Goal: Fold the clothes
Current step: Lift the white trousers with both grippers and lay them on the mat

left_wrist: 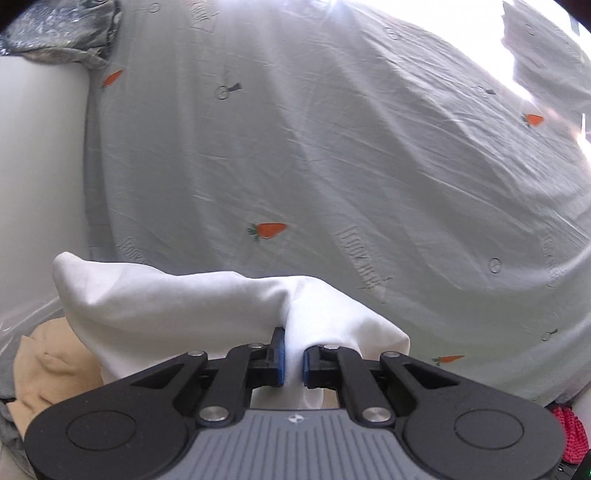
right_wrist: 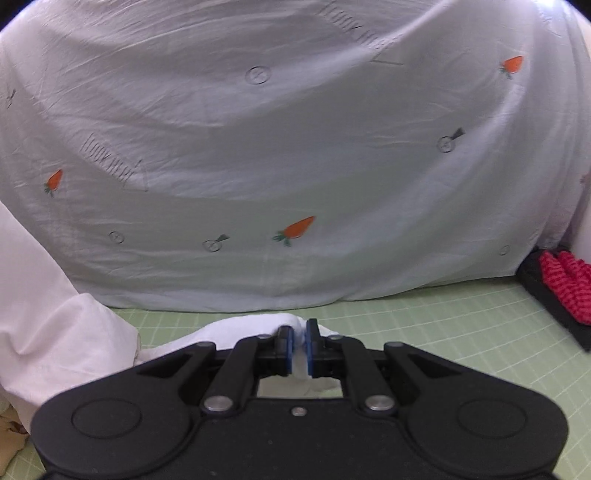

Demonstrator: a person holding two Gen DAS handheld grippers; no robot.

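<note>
Two hand-held tools each pinch a part of one white garment (left_wrist: pixel 177 306). The left tool (left_wrist: pixel 293 360) has its blue-padded fingers (left_wrist: pixel 279 356) drawn nearly together, with a thick fold of the white cloth clamped between them. From that grip the garment runs away to the left and slightly upward, its long axis lying roughly crosswise in the left wrist view, ending in a rounded, limp corner that points to the upper left. A shorter flap falls to the right of the tool. The right tool (right_wrist: pixel 300 350) is likewise almost closed, holding a thin bunch of the same white cloth (right_wrist: pixel 66 332), which trails off to the left and widens into a large wrinkled mass at the left edge of the right wrist view. Under this tool lies a pale green cutting mat (right_wrist: pixel 424 325) with a white grid. Beyond both tools spreads a pale sheet (left_wrist: pixel 314 155) printed with small orange carrots (right_wrist: pixel 297 227) and grey line drawings. A tan garment (left_wrist: pixel 51 365) lies bunched beneath the white one at lower left. A red-and-black striped fabric item (right_wrist: pixel 565 288) sits on the mat at far right, well apart from the tools. A grey patterned cloth (left_wrist: pixel 59 33) shows at the upper left corner.
</note>
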